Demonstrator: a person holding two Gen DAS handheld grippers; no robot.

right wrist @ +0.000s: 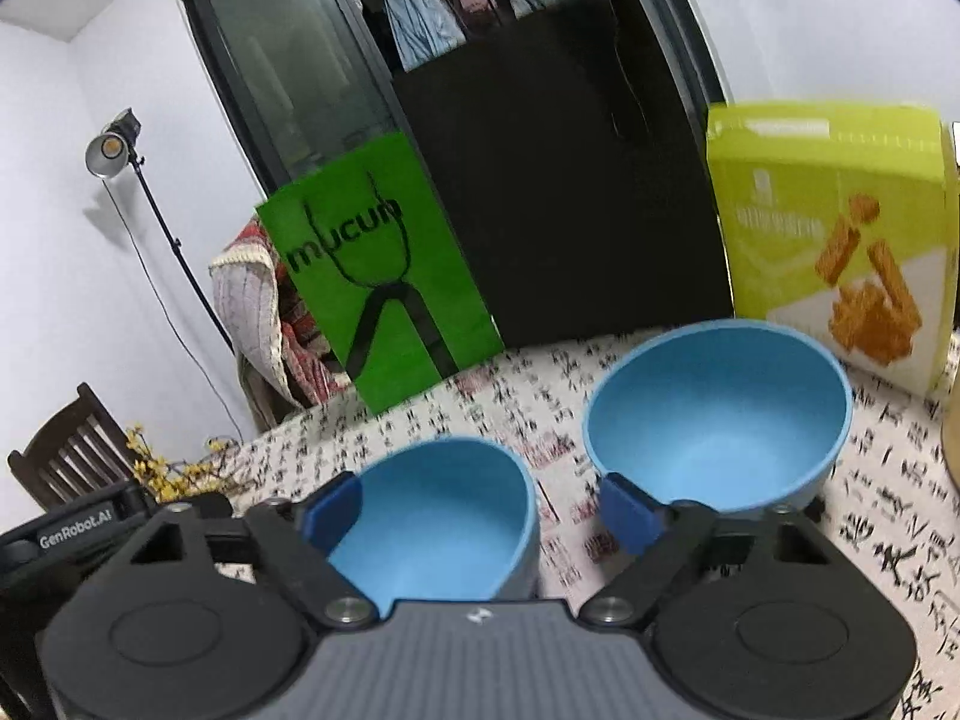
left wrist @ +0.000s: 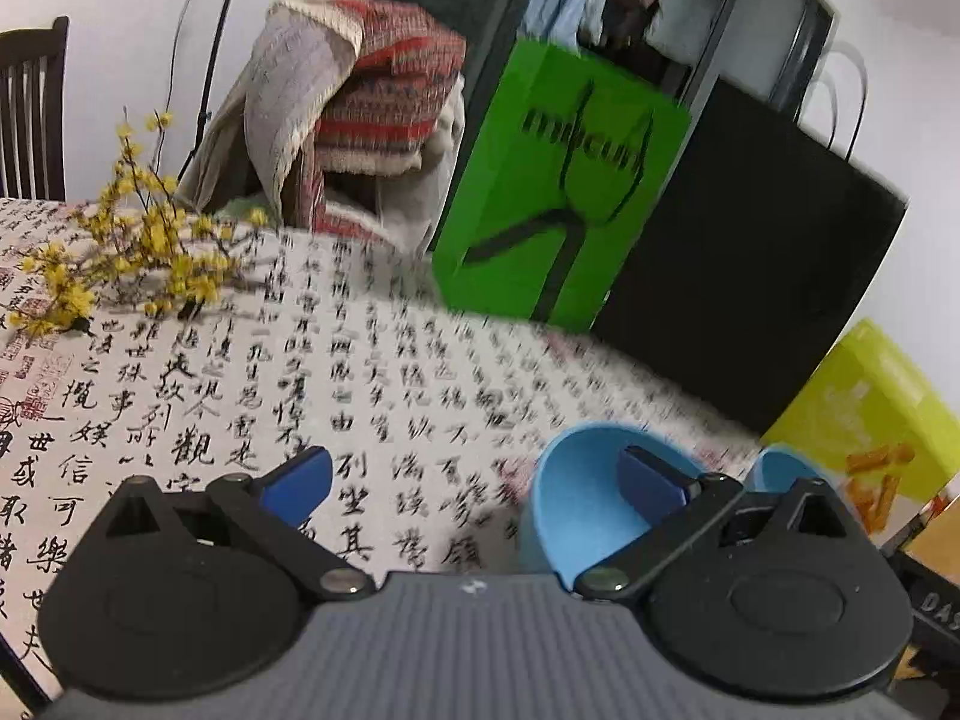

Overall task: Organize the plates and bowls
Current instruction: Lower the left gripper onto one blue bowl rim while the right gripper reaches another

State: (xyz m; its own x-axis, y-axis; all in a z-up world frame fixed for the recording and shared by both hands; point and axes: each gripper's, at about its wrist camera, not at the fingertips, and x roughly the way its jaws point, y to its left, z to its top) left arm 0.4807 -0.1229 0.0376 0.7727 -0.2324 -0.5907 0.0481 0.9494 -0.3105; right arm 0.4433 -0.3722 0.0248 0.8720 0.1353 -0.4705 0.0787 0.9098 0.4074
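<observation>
blue bowls, small bowl point(right wrist: 438, 516) beside big bowl point(right wrist: 720, 414), sit near the bench's point(right wrist: 888, 516) far edge; left gripper point(left wrist: 474, 480) and right gripper point(right wrist: 480, 510) jaws apart, holding nothing.

Small blue bowl point(right wrist: 444, 516), larger blue bowl point(right wrist: 720, 414), upright, side by side
</observation>
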